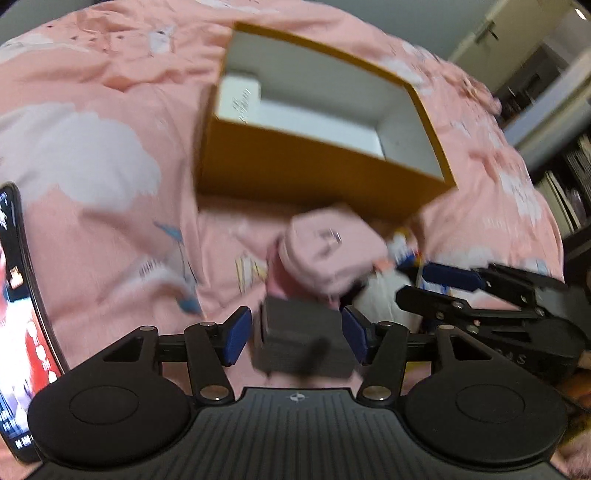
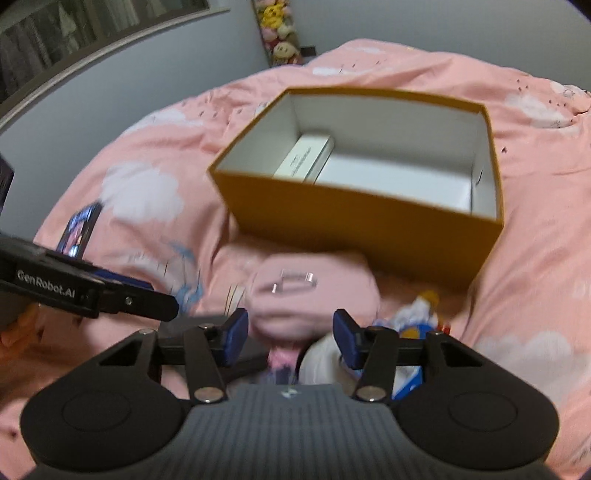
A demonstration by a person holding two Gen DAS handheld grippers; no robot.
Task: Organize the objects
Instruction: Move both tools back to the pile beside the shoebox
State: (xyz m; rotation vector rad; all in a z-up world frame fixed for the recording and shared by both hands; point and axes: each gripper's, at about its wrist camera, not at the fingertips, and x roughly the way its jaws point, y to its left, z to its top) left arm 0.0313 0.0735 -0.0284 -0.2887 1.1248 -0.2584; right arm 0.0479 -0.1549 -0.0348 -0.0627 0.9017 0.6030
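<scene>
An open orange box point(image 1: 317, 173) point(image 2: 362, 218) with a white inside stands on the pink bedspread point(image 1: 92, 110); a small white carton point(image 1: 240, 99) point(image 2: 306, 158) lies in it. In front of it is a pink pouch point(image 1: 328, 254) point(image 2: 314, 291) with a metal clasp. My left gripper point(image 1: 295, 338) is open around a dark grey box point(image 1: 301, 343), with a thin gap at the left pad. My right gripper point(image 2: 291, 338) is open, its pads either side of the pouch's near end without pressing it. Seen from the left wrist, the right gripper point(image 1: 436, 288) reaches in from the right.
A phone point(image 1: 18, 314) point(image 2: 79, 229) with a lit screen lies at the left on the bedspread. A small blue, white and yellow toy point(image 2: 417, 314) and a white item point(image 1: 380, 295) lie near the pouch. Plush toys point(image 2: 280, 33) hang on the far wall. Shelves point(image 1: 569, 184) stand at the right.
</scene>
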